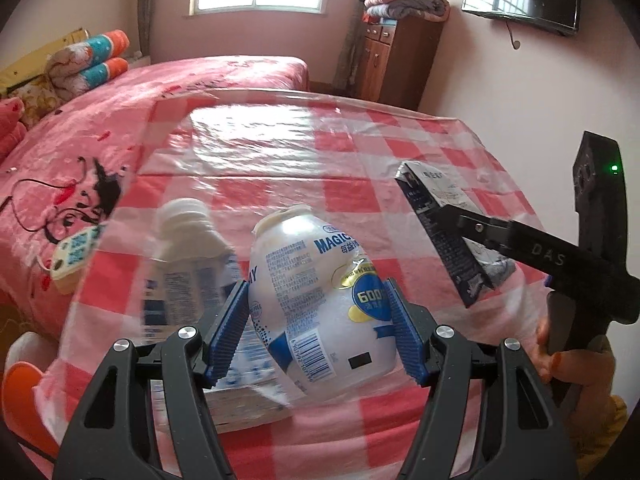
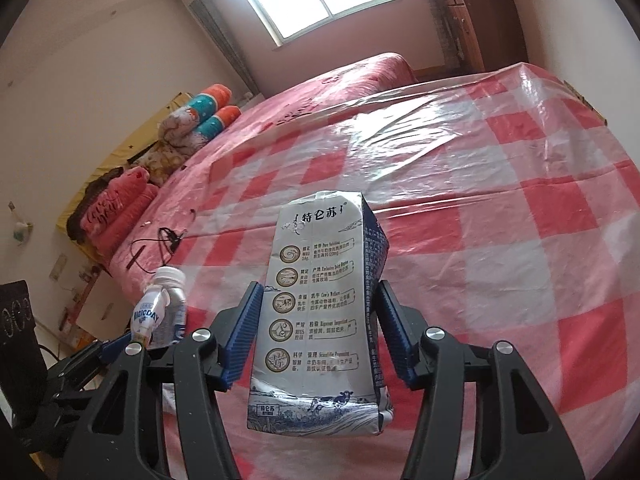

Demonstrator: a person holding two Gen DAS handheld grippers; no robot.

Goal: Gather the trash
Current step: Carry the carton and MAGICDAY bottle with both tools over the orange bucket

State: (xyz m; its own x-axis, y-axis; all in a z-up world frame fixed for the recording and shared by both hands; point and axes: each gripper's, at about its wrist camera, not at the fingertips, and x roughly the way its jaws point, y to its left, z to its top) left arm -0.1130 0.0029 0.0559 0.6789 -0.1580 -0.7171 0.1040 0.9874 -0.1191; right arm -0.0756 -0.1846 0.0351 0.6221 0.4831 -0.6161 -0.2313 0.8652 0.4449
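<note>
Left wrist view: both grippers hold trash above the checked table.

Left wrist view, left to right: a second white-capped bottle [image 1: 188, 268], blurred, stands on the red-and-white checked tablecloth [image 1: 280, 152] at lower left of centre. At lower centre the left gripper [image 1: 320, 330] reaches forward, its blue pads [image 1: 230, 332] clamped on the sides of a white MAGIC DAY bottle [image 1: 320, 300]. At right the right gripper [image 1: 464, 220] comes in from the frame's right edge, pinching a tilted milk carton [image 1: 444, 232]. In the right wrist view the bottle [image 2: 148, 316] sits at lower left in the left gripper [image 2: 120, 344], and the right gripper [image 2: 316, 340] at lower centre is clamped on the carton [image 2: 320, 320], which stands upright in its grip over the tablecloth [image 2: 500, 200].
</note>
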